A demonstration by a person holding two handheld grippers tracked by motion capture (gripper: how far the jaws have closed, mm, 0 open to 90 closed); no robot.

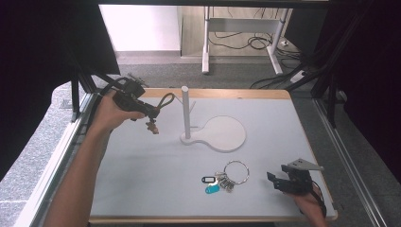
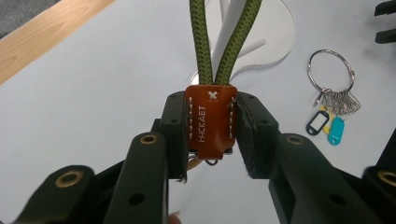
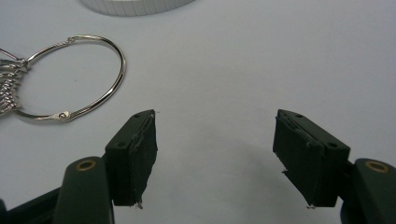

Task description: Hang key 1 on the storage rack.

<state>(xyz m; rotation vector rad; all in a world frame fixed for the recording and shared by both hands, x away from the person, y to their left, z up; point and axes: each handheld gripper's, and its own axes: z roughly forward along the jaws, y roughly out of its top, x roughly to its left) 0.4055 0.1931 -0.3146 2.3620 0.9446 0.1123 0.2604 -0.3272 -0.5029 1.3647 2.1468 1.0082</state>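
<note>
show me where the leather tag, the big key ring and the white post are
leather tag (image 2: 210, 121), left gripper view, middle of its brown face.
key ring (image 1: 236, 171), high view, on its wire loop's right side.
white post (image 1: 186, 111), high view, mid-height of the upright.

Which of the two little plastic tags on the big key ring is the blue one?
The tag farther from the key ring, at the bunch's outer end, is light blue; the other tag beside it is black.

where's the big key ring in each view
High view: key ring lies on the table near the front edge, right of centre, left of the right gripper.
Left gripper view: upper right, beyond the closed jaws.
Right gripper view: upper left, lying ahead of the left jaw.
Shared landmark: the white stand base, lying just beyond the ring in all three.
</note>
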